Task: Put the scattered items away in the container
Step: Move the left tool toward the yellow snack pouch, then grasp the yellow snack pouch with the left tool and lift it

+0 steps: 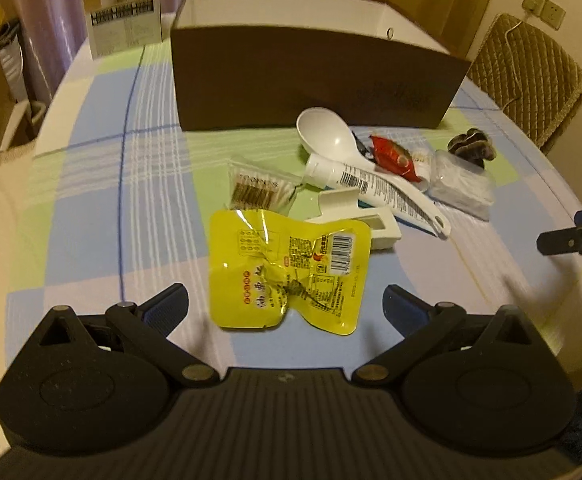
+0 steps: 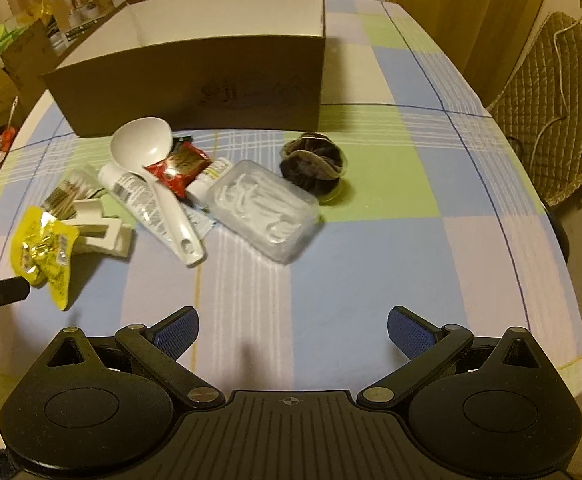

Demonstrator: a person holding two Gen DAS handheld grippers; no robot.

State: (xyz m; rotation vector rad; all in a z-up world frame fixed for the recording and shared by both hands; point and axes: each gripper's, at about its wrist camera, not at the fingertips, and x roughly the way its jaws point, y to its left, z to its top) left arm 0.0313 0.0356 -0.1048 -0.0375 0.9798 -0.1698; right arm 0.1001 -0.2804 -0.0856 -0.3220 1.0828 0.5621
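you have bare tablecloth (image 2: 371, 264) ahead of the right gripper (image 2: 293, 330). the yellow packet (image 1: 287, 268) lies just ahead of the left gripper (image 1: 285, 308), crowded by clutter. the brown box (image 1: 311, 76) walls off the far side.

Both views dim, warm yellow indoor cast, light coming from overhead. Soft, short shadows under the clutter and along the brown box (image 1: 311, 80) front. Specular glare on the yellow foil packet (image 1: 287, 268) and faint sheen on the white spoon (image 2: 141, 142). Strong fisheye: tablecloth (image 2: 371, 216) lines bow, dark vignette in corners. Motion smear on the tablecloth at lower right in the left wrist view; floss pick case (image 2: 263, 208) slightly soft. Noise and compression visible, text unreadable.
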